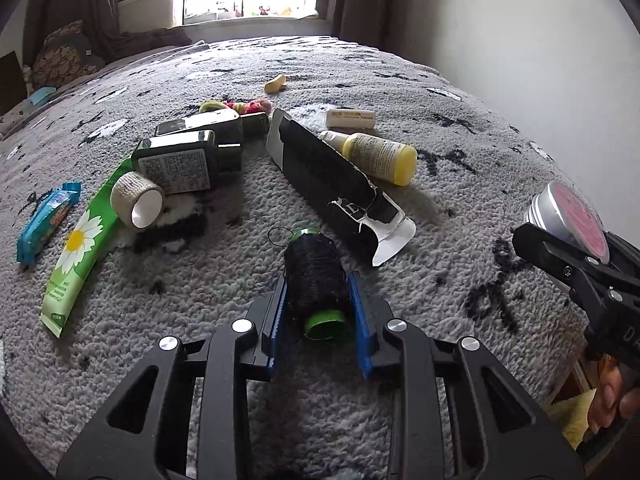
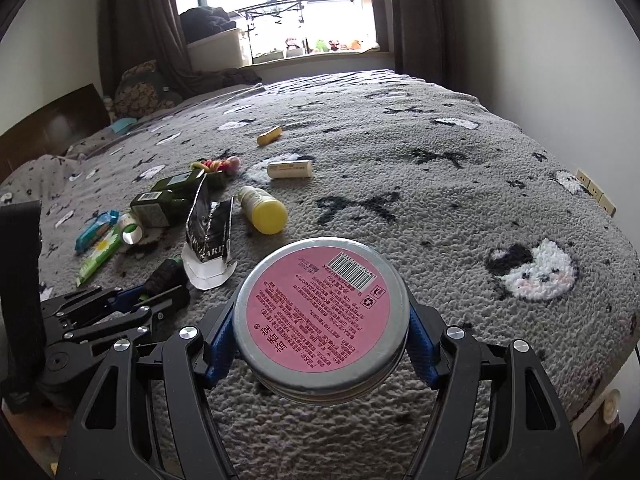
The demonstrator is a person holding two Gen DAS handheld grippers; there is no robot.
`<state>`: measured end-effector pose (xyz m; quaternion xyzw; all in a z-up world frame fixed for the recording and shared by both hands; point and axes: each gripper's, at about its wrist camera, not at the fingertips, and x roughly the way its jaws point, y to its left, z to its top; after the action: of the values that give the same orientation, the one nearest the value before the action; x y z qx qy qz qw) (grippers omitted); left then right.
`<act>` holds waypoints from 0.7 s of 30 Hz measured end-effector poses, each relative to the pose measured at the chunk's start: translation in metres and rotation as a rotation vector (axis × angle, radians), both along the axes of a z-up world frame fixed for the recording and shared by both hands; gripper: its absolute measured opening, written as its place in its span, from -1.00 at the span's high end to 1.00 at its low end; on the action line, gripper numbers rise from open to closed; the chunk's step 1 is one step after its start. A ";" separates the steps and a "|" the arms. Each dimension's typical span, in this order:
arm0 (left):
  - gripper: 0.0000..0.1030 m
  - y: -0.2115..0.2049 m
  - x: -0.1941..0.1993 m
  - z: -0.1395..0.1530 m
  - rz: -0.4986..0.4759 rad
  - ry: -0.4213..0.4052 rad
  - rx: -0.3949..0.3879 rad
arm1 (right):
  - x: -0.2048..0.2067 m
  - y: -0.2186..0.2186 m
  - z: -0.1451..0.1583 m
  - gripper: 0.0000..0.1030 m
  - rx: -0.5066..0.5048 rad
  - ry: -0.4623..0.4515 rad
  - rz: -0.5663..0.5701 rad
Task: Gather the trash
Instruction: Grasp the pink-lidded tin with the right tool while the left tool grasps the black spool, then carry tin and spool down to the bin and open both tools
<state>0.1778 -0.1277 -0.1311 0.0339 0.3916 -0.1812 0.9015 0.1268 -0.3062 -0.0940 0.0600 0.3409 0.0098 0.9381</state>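
Between the left gripper's [image 1: 318, 312] blue pads [image 1: 362, 320] sits the spool of black thread [image 1: 316, 280], green rim toward the camera, and the jaws are clamped on it from both sides. It appears to rest on the grey blanket [image 1: 440, 320] yet, not lifted. To do this step well, I'd judge: lift straight up, keep the squeeze on the wound middle, not the rim, since the thread surface is soft and round and could roll out. A loose loop of thread trails off the far end; it may snag the pile on the way up.

The right gripper [image 2: 320, 344] is closed on a round metal tin with a pink label [image 2: 320, 312], pads on its side wall, held clear of the blanket. In the left view it hangs off to the right of the left tool, well apart.

Just ahead and right of the spool lies a torn black carton [image 1: 332, 176], its white flap near the spool's far end, not touching as far as I can tell. Beyond that: a yellow-capped bottle [image 1: 376, 154] and a small white tube [image 1: 350, 118]. Ahead left: two dark green bottles [image 1: 180, 160], a tape roll [image 1: 138, 200], a green daisy tube [image 1: 80, 248], a blue wrapper [image 1: 48, 220]. Far ahead, hair ties [image 1: 240, 106] and a small yellow piece [image 1: 276, 83].

Nothing blocks a straight lift. No bin shows in either view, so where to drop I cannot tell.
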 end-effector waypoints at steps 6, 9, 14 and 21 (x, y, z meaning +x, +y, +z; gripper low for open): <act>0.50 0.018 -0.034 0.015 0.010 -0.040 0.020 | -0.023 0.020 0.015 -0.37 -0.010 -0.038 0.057; 0.50 0.035 -0.057 0.029 0.033 -0.064 0.007 | -0.043 0.029 0.026 -0.37 -0.032 -0.070 0.072; 0.50 0.061 -0.100 0.051 0.073 -0.109 -0.006 | -0.079 0.039 0.038 -0.37 -0.077 -0.112 0.072; 0.49 0.089 -0.161 0.064 0.097 -0.164 0.010 | -0.130 0.050 0.043 -0.38 -0.072 -0.150 0.117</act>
<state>0.0164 -0.0387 -0.0676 0.0342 0.3186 -0.1321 0.9380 -0.0027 -0.2567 -0.0514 0.0054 0.2728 0.0568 0.9604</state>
